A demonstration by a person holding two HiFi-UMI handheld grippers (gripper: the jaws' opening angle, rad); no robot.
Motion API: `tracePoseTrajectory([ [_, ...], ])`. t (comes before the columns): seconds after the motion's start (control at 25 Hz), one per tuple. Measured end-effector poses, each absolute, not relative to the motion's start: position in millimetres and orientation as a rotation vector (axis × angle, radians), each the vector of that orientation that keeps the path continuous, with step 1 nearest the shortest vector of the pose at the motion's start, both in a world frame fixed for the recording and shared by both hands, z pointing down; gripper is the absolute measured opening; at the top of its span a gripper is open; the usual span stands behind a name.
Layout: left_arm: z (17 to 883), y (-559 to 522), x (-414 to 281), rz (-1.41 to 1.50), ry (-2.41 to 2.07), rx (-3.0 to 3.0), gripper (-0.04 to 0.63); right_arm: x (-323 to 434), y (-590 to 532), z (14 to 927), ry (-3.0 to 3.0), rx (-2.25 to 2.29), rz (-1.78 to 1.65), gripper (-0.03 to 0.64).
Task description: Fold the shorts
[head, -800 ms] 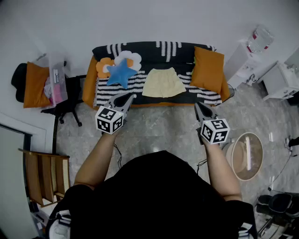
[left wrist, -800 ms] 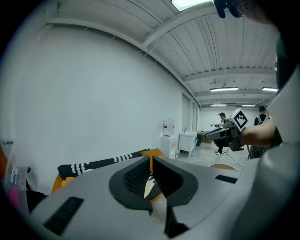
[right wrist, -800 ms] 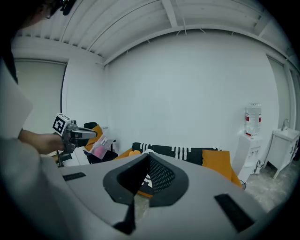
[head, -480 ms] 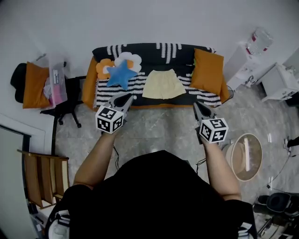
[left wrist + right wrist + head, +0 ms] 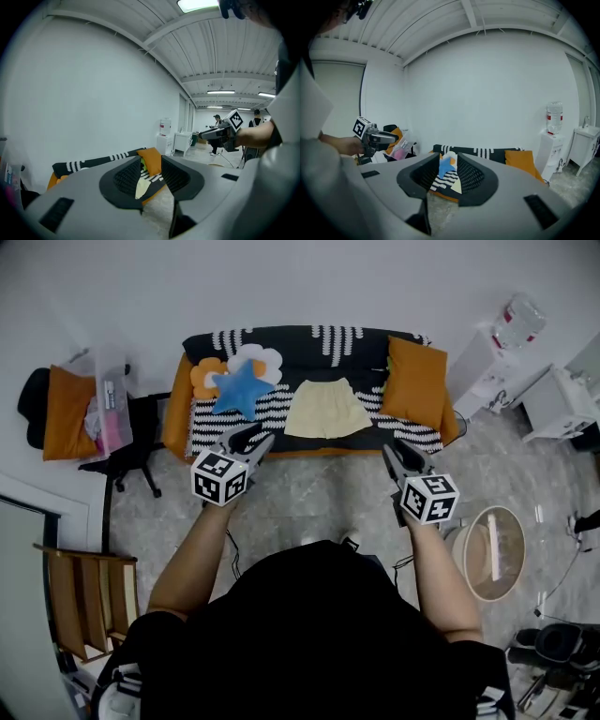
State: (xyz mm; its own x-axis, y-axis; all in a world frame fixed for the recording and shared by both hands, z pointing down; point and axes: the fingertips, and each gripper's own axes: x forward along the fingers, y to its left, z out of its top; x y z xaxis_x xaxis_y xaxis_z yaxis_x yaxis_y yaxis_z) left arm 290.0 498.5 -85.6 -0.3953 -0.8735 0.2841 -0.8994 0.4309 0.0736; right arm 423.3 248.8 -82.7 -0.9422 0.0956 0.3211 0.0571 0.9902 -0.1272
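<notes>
Pale yellow shorts (image 5: 327,409) lie spread flat on the black-and-white striped sofa (image 5: 309,343) against the far wall. A person stands on the floor in front of it, holding both grippers out level. My left gripper (image 5: 255,437) hangs short of the sofa's front edge, left of the shorts, jaws apart and empty. My right gripper (image 5: 392,451) sits to the right of them, also open and empty. In the left gripper view the shorts (image 5: 142,187) show far off through the jaw gap. In the right gripper view the shorts (image 5: 457,186) show the same way.
On the sofa lie a blue star cushion (image 5: 242,388), a flower cushion (image 5: 208,376) and a big orange cushion (image 5: 416,381). A black chair (image 5: 131,442) with bags stands left, wooden slats (image 5: 89,592) lower left, a round stand (image 5: 497,554) and a water dispenser (image 5: 511,329) right.
The left gripper's jaws have spread a little wider. Both hands have stayed almost in place in front of the sofa, and the shorts have not moved.
</notes>
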Motion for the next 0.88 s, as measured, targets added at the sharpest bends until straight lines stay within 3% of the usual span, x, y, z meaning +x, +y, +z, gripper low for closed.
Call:
tracePoseTrajectory([
  [0.28,-78,503,285,0.136,-2.409,1.519,0.183,417,248,-75,-2.788,-0.121,0.116,0.192],
  [0.88,-65,497,241,0.115,-2.422,1.448,0.201,360,246,-65,-2.775,-0.247,0.049,0.221],
])
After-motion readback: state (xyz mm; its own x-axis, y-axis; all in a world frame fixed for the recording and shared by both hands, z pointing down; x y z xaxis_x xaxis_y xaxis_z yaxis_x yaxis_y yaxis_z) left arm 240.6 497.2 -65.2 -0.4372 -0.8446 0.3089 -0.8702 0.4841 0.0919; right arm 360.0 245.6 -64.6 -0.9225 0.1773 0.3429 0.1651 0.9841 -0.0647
